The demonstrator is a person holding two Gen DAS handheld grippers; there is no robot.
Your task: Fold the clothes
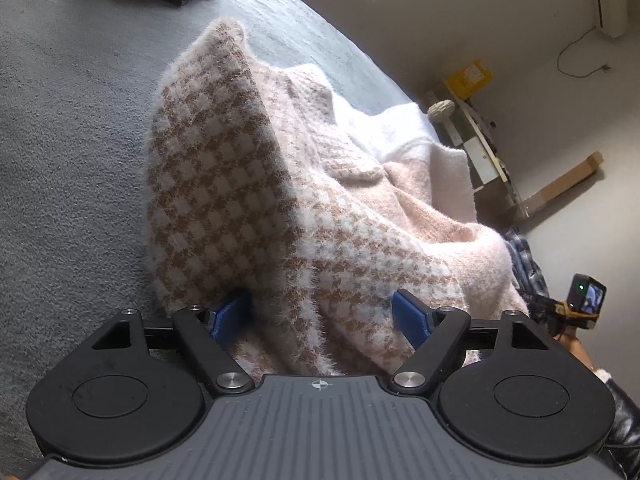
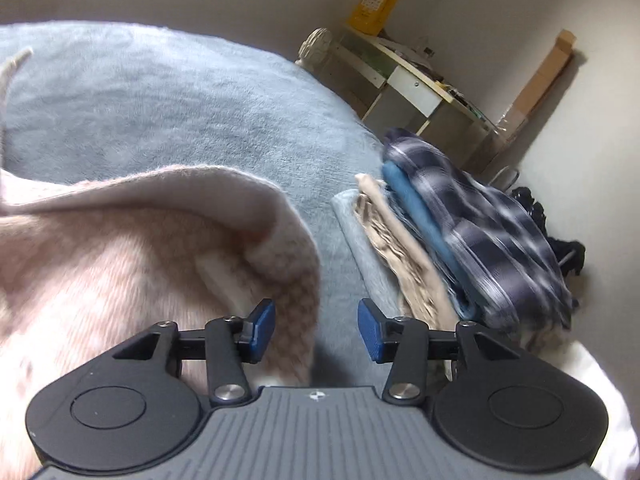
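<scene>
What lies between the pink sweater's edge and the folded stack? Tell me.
In the right wrist view, only bare grey-blue blanket separates the fuzzy pink sweater from the stack of folded clothes. Nothing else sits in that strip.

Sweater (image 1: 256, 184) on bed (image 1: 72, 128); folded stack (image 2: 460, 240) right of it; desk (image 2: 404, 80) behind.

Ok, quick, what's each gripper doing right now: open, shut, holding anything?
Left gripper: open, the fuzzy pink-and-brown houndstooth sweater bunched between its spread fingers, not clamped.
Right gripper: open, holding nothing; the sweater's edge lies by its left finger.
</scene>
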